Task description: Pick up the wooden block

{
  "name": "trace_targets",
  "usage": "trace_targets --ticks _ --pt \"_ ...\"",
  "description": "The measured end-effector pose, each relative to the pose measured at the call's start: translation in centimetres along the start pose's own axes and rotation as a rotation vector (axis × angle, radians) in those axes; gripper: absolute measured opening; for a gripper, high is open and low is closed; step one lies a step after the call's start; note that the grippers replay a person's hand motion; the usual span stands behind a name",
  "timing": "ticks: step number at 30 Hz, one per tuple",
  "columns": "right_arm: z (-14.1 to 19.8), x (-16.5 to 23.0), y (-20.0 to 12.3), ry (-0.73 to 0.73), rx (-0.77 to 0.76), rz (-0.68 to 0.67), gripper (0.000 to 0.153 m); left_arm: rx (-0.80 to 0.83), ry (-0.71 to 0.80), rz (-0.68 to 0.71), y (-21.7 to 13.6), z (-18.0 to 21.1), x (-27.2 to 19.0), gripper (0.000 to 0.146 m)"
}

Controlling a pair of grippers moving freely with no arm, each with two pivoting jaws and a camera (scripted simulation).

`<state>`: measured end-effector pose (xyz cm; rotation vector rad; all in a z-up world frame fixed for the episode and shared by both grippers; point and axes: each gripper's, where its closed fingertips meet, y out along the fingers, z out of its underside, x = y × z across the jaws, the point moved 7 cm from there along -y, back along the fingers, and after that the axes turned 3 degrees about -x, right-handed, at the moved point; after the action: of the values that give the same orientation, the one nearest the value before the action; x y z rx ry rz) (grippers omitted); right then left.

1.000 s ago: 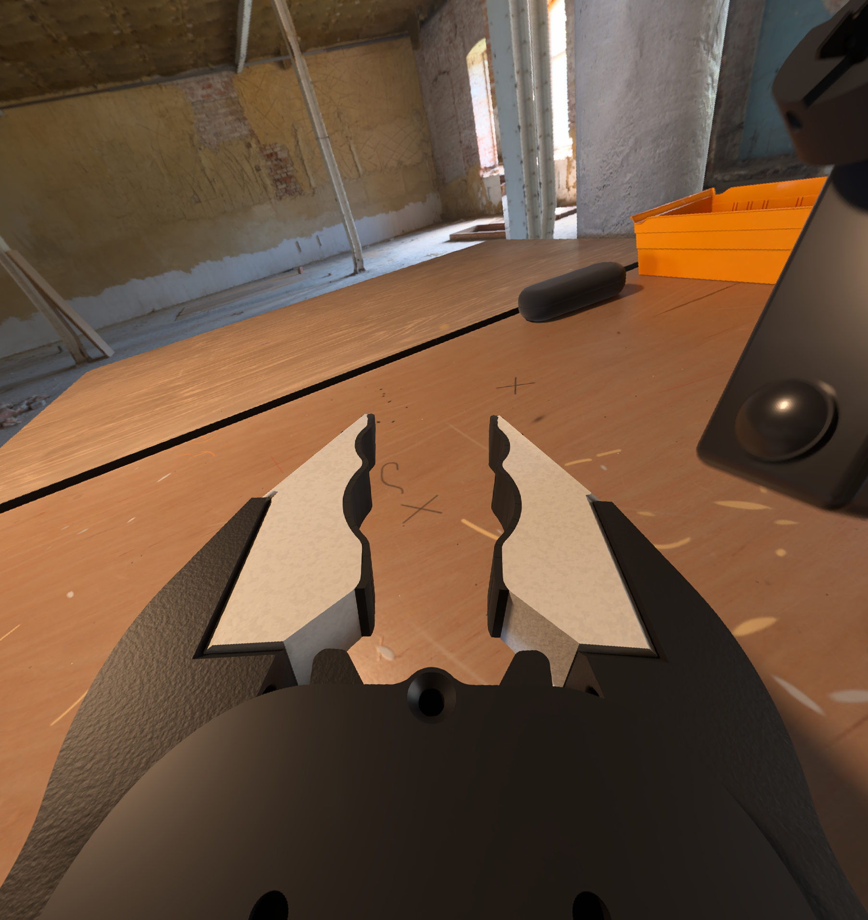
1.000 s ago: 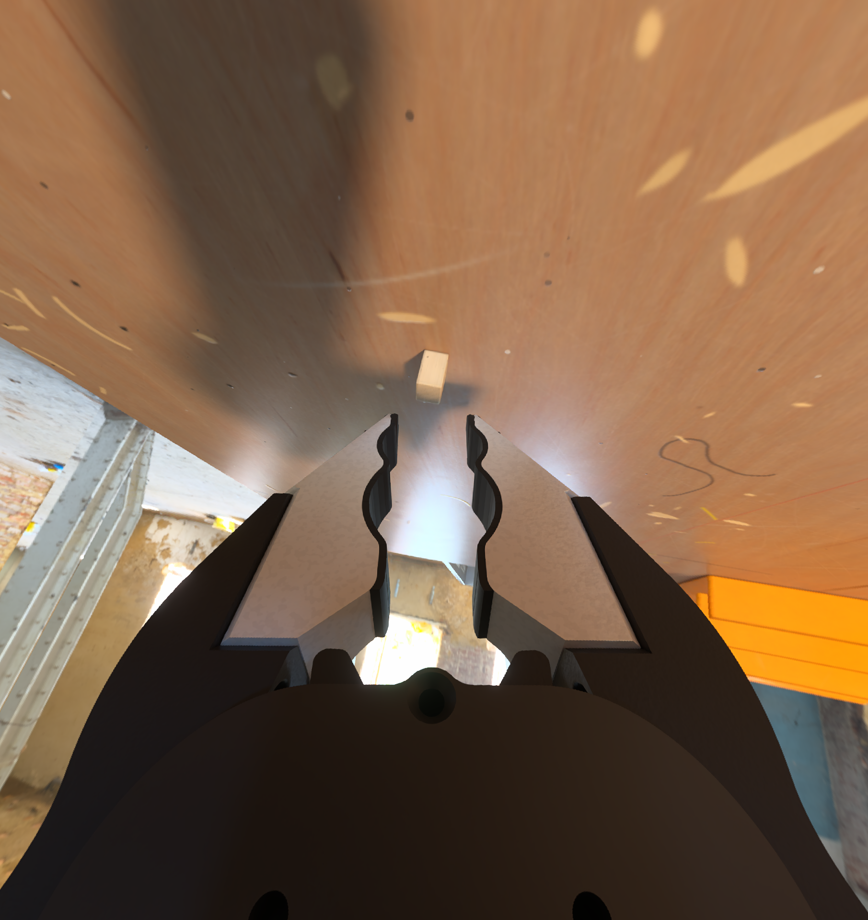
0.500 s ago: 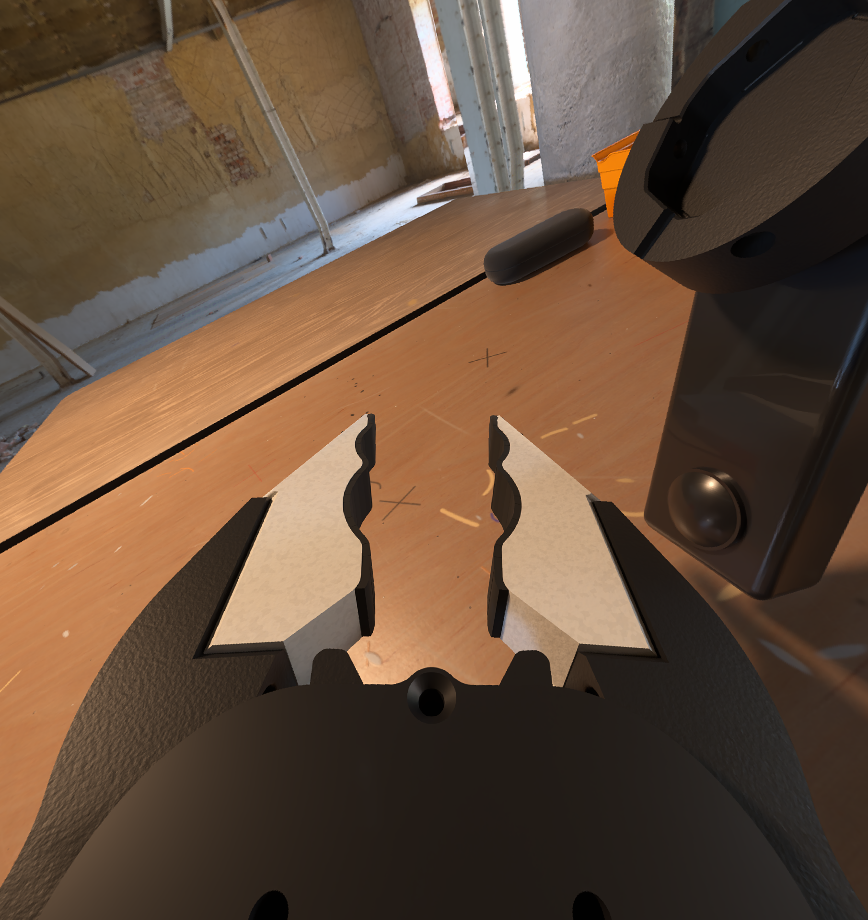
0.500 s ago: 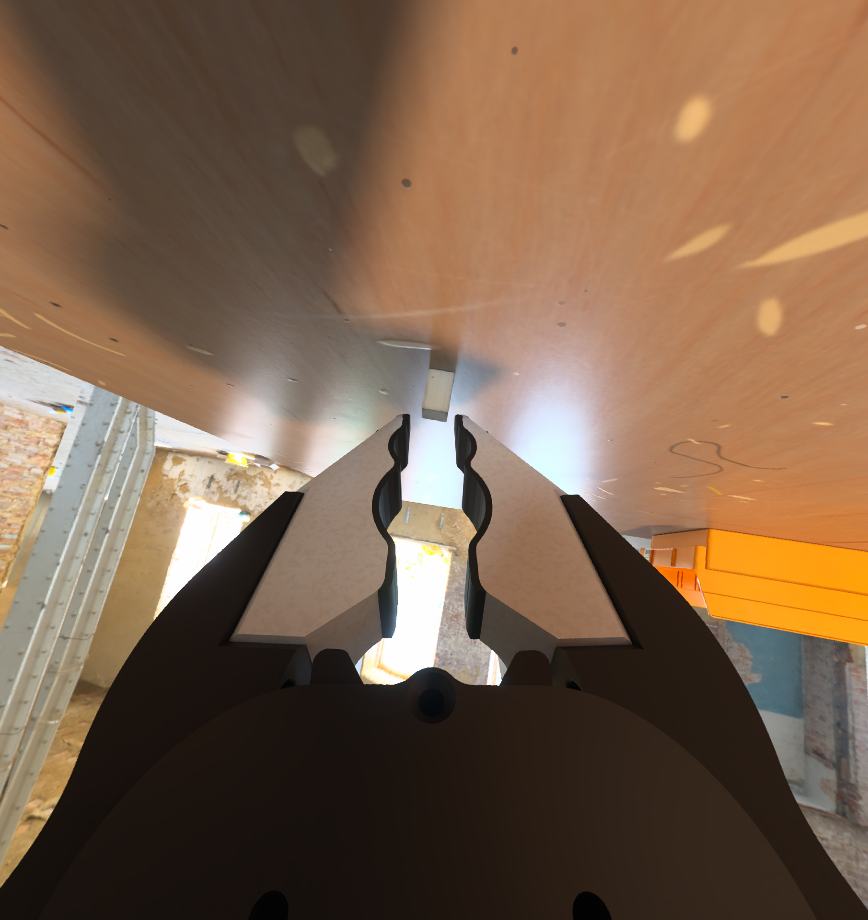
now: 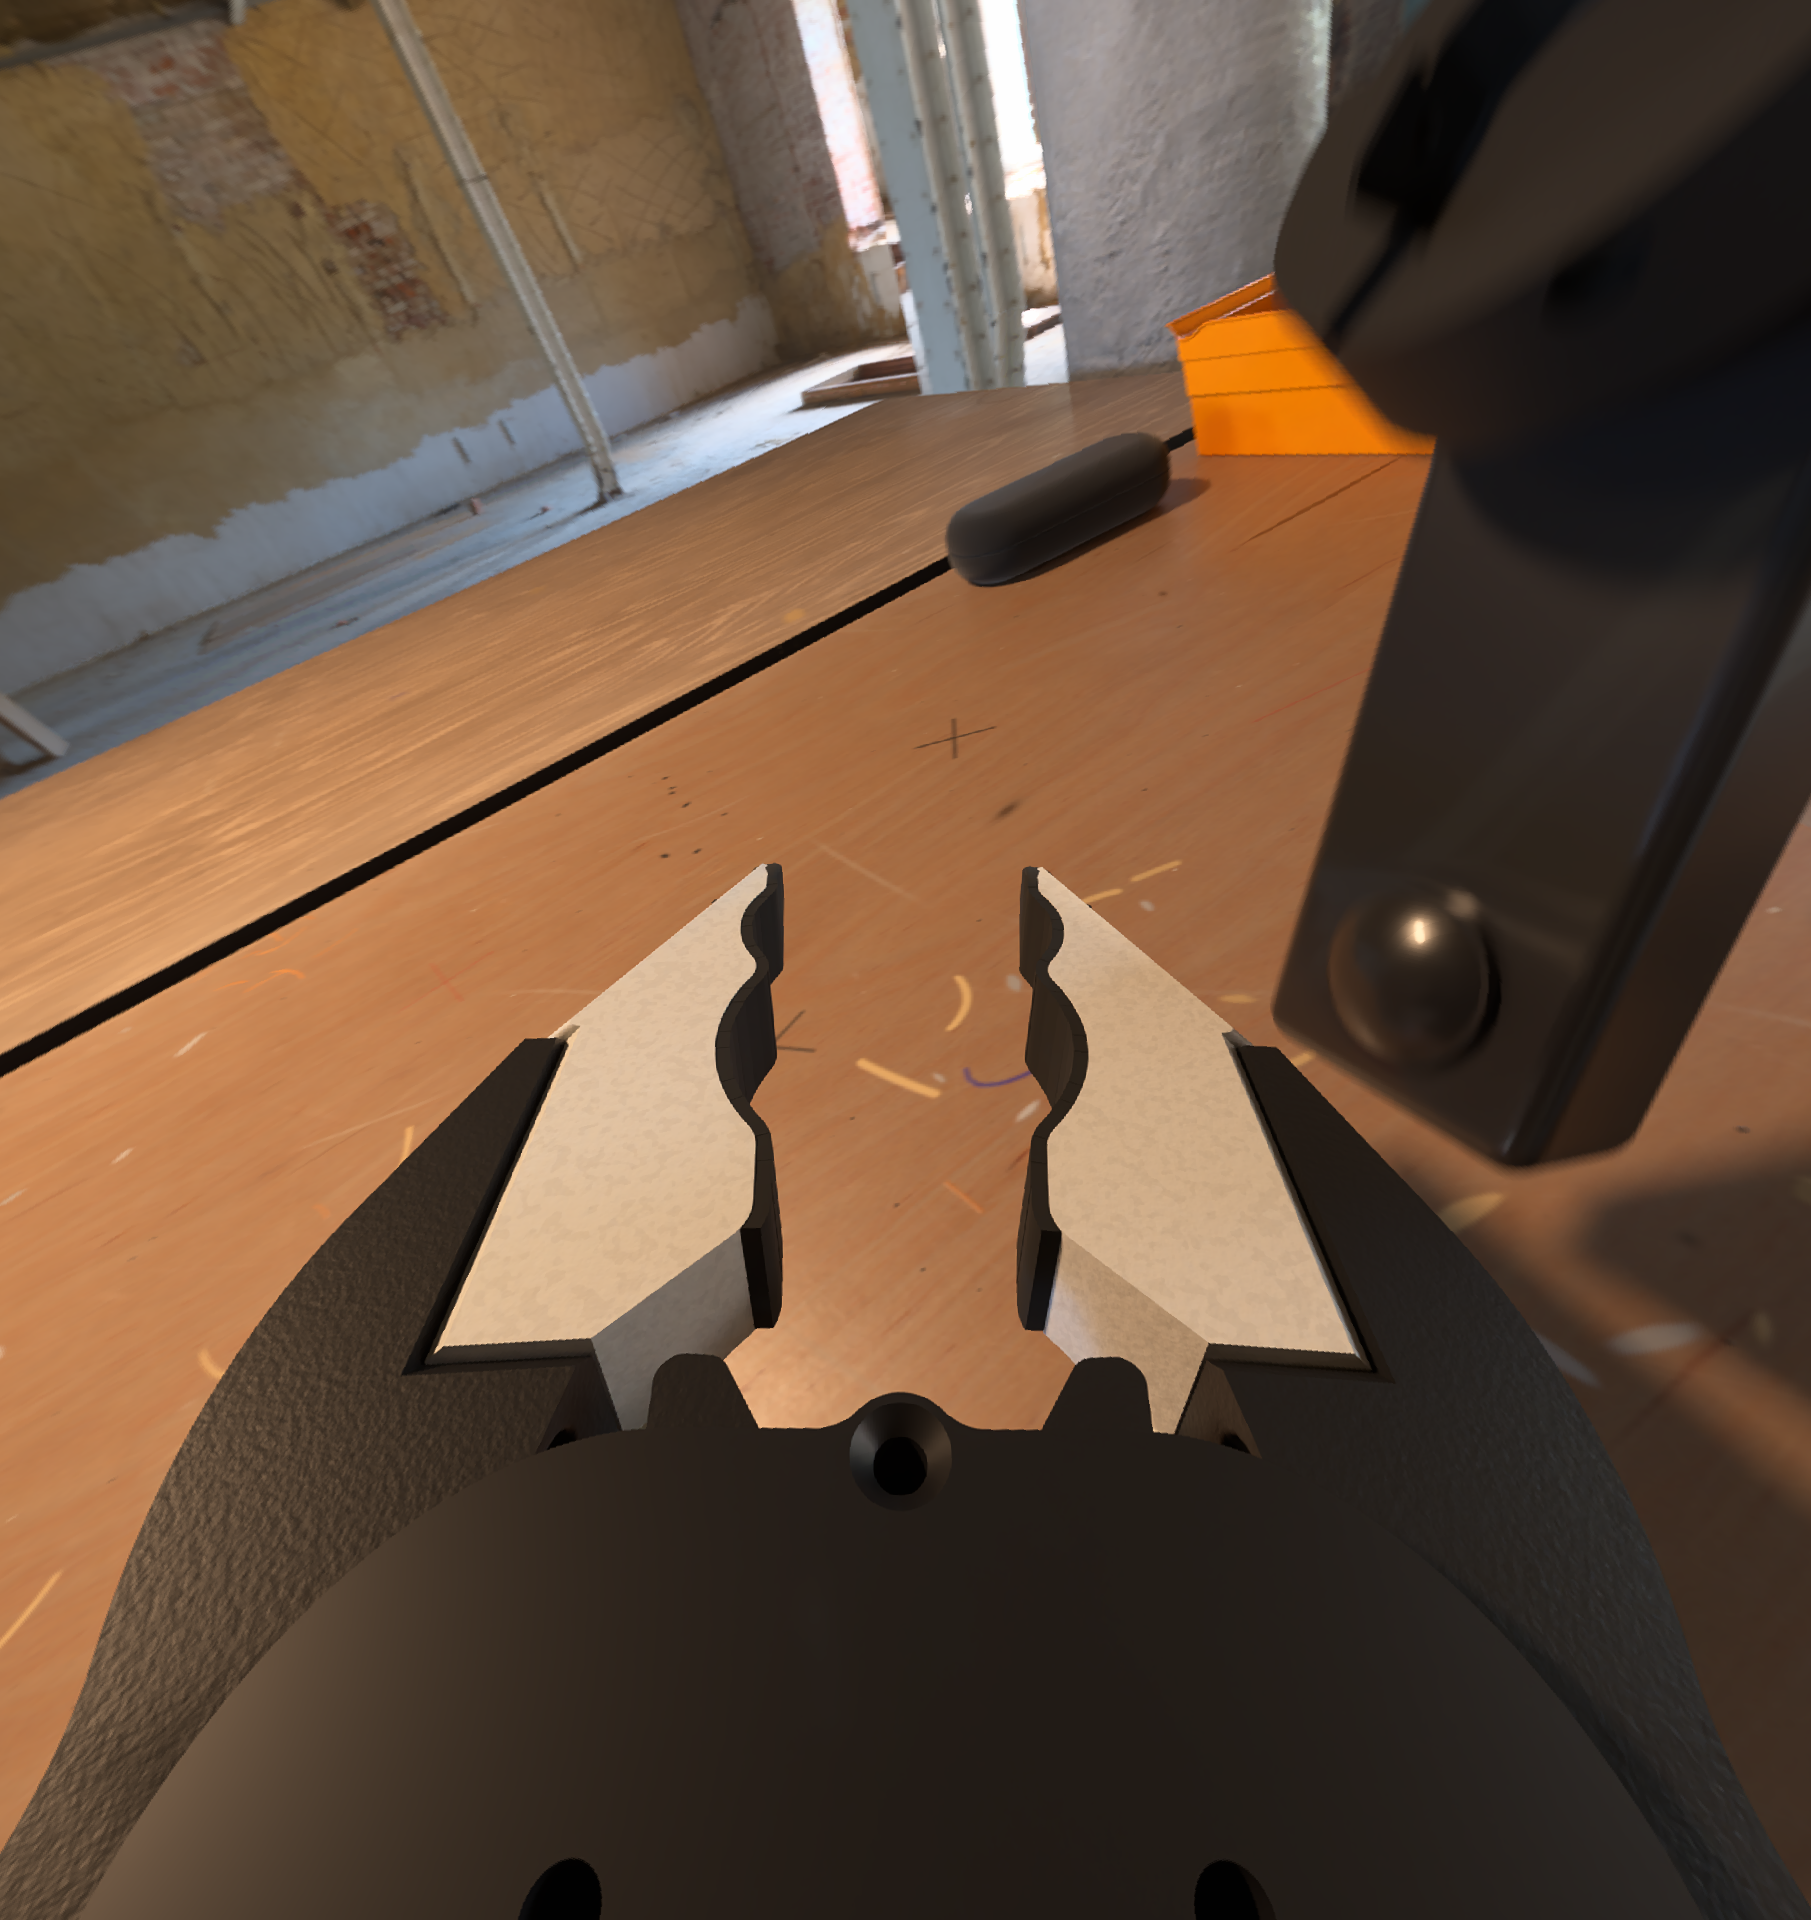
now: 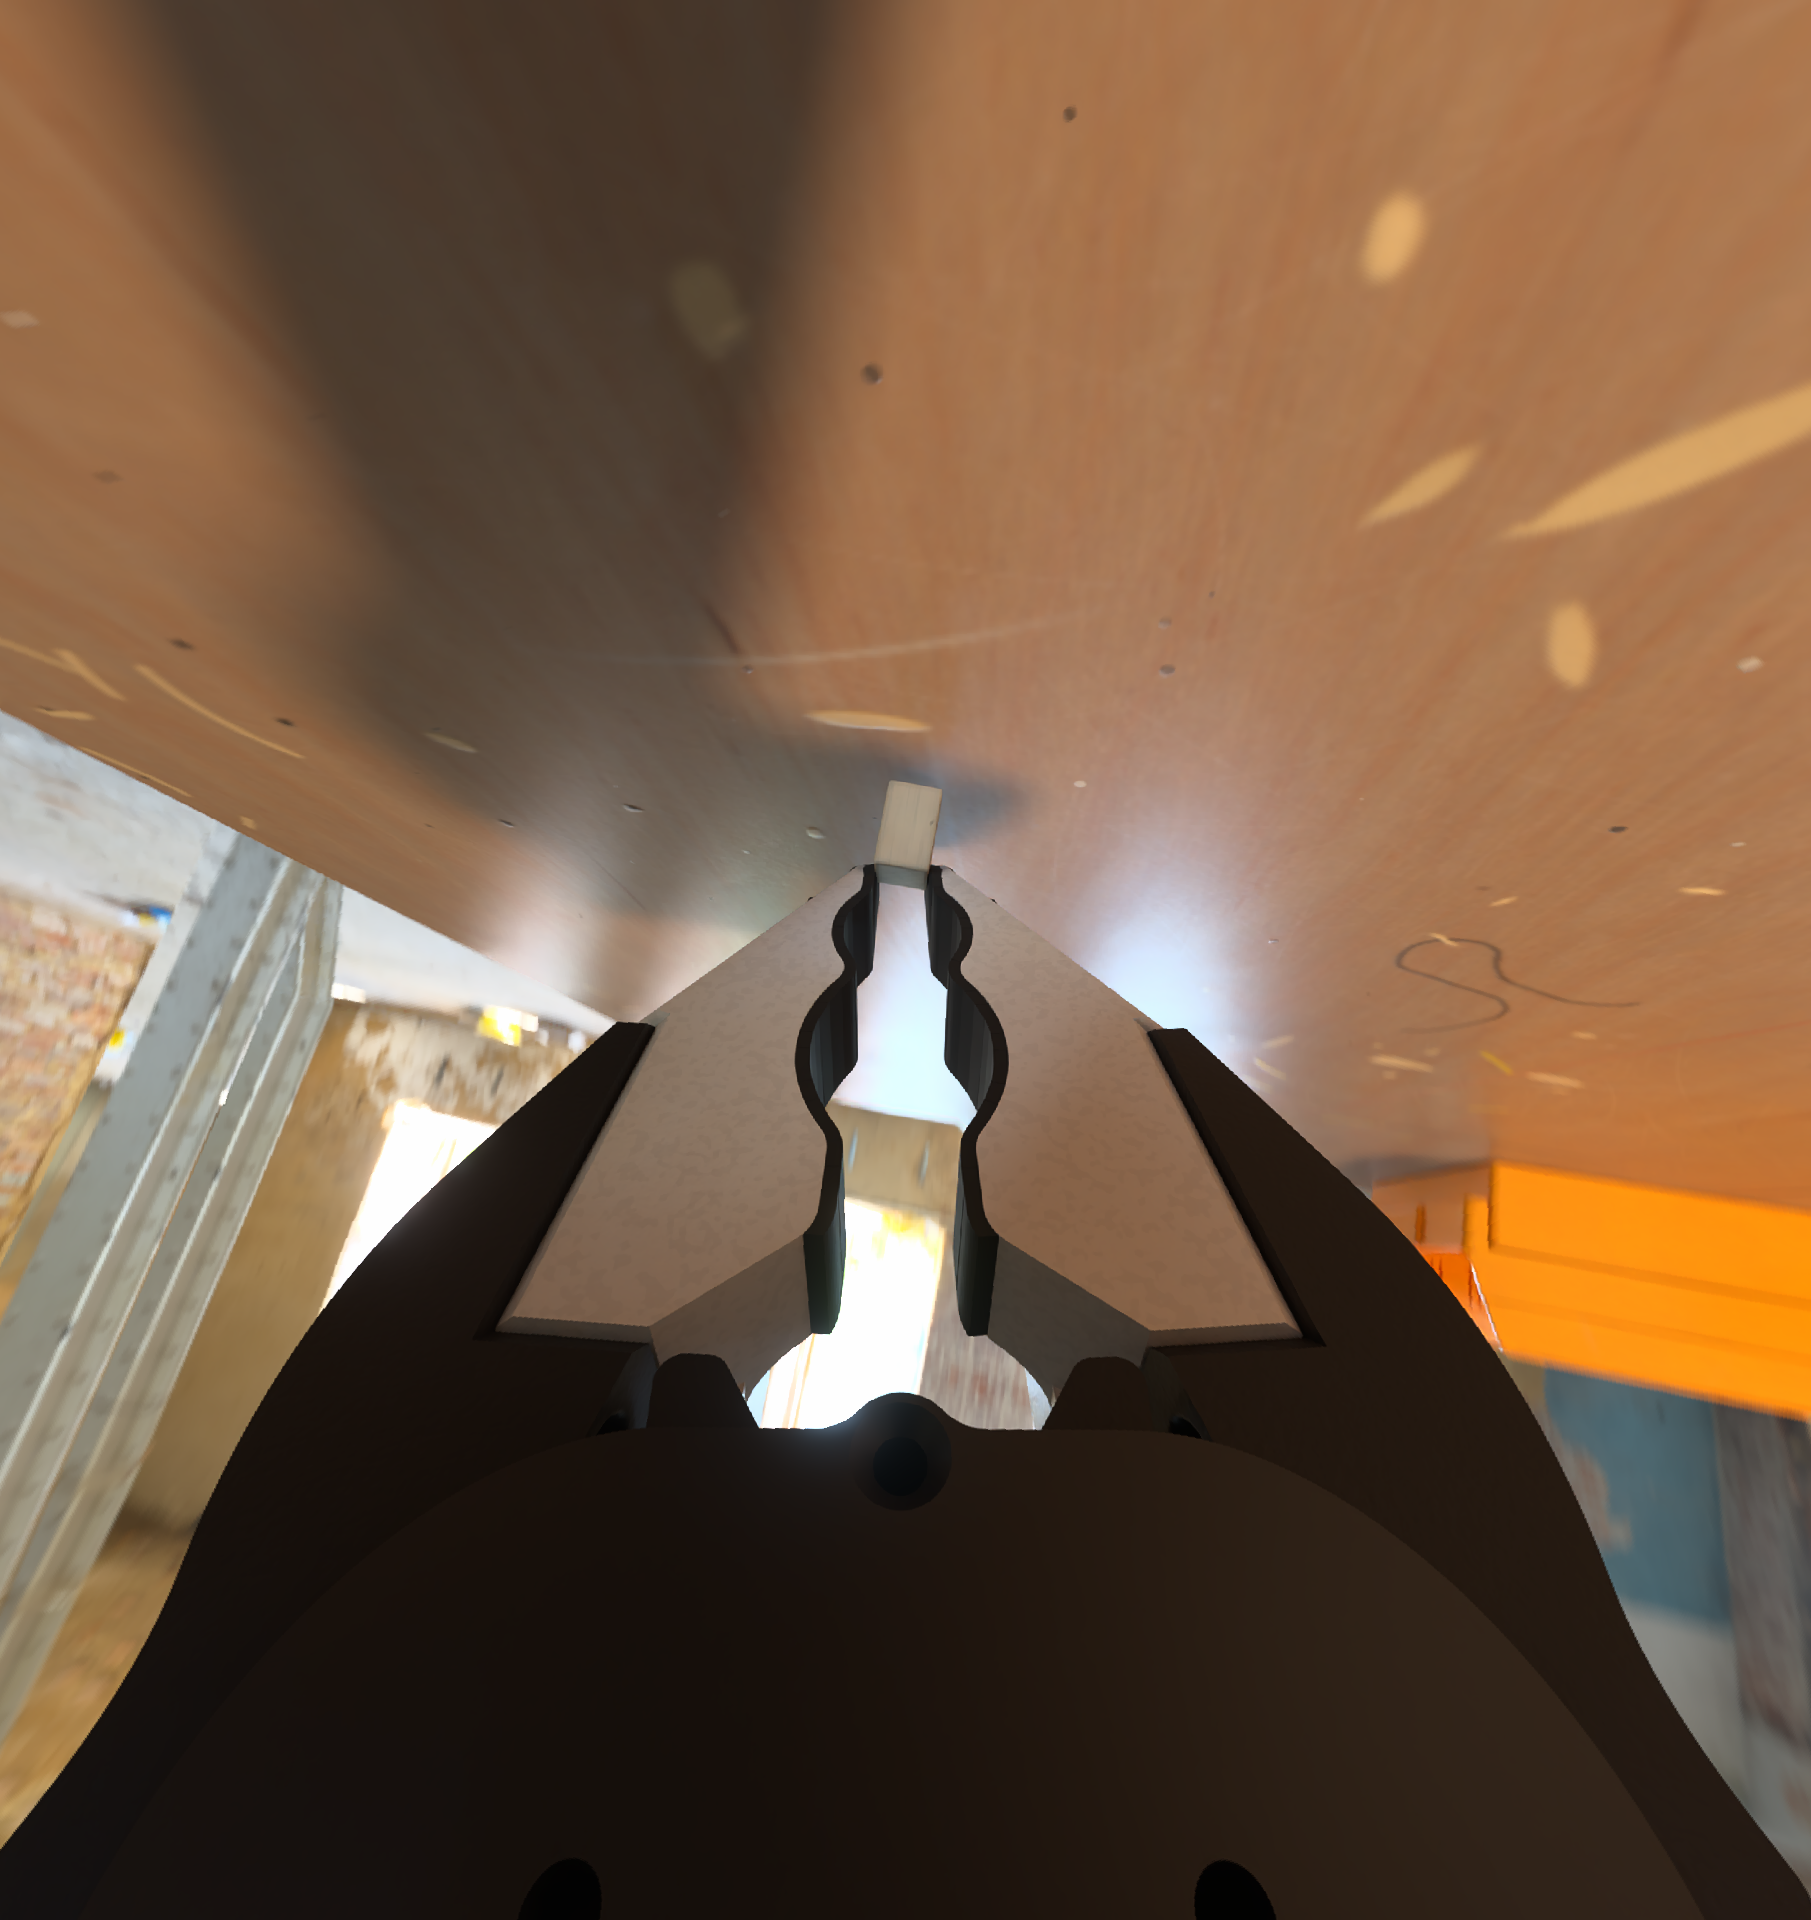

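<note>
Your right gripper (image 6: 901, 873) has its fingers drawn in to a narrow gap, and the wooden block (image 6: 909, 837) sits right at their tips: its near end lies between the two fingertips, the rest sticking out ahead of them toward the table (image 6: 1296, 312). The tips appear to touch the block on both sides, so you look to have it pinched by one end; whether it is clear of the table, you cannot tell from this view. An orange bin (image 6: 1649, 1288) lies off to the right of that gripper.

Your left gripper (image 5: 899, 883) is wide open and holds nothing, its fingers hanging over bare table (image 5: 465, 727). Ahead of it and to the right lies a dark oblong case (image 5: 1057, 509), with the orange bin (image 5: 1275, 395) just beyond. The right gripper's black body (image 5: 1566, 727) looms close on its right.
</note>
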<state>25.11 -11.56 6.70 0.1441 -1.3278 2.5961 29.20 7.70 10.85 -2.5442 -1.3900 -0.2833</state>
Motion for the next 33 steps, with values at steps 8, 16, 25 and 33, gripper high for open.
trace_targets --ticks 8,16,25,33 --pt "5.3 1.1 -6.3 -0.25 -1.13 0.034 0.009 -0.083 -0.266 0.415 1.3 -1.5 -3.7 0.046" --pt "9.0 -0.3 -6.3 -0.308 -1.895 0.101 0.009 -0.089 -0.556 0.762 2.3 -2.8 -7.9 0.045" --pt "8.1 -1.2 -4.2 -0.341 -1.877 0.172 0.009 -0.051 -0.549 0.831 2.7 -2.1 -9.3 0.046" --pt "7.5 -1.1 -3.6 -0.339 -1.732 0.228 0.009 -0.003 -0.486 0.861 2.8 -1.9 -10.2 0.045"
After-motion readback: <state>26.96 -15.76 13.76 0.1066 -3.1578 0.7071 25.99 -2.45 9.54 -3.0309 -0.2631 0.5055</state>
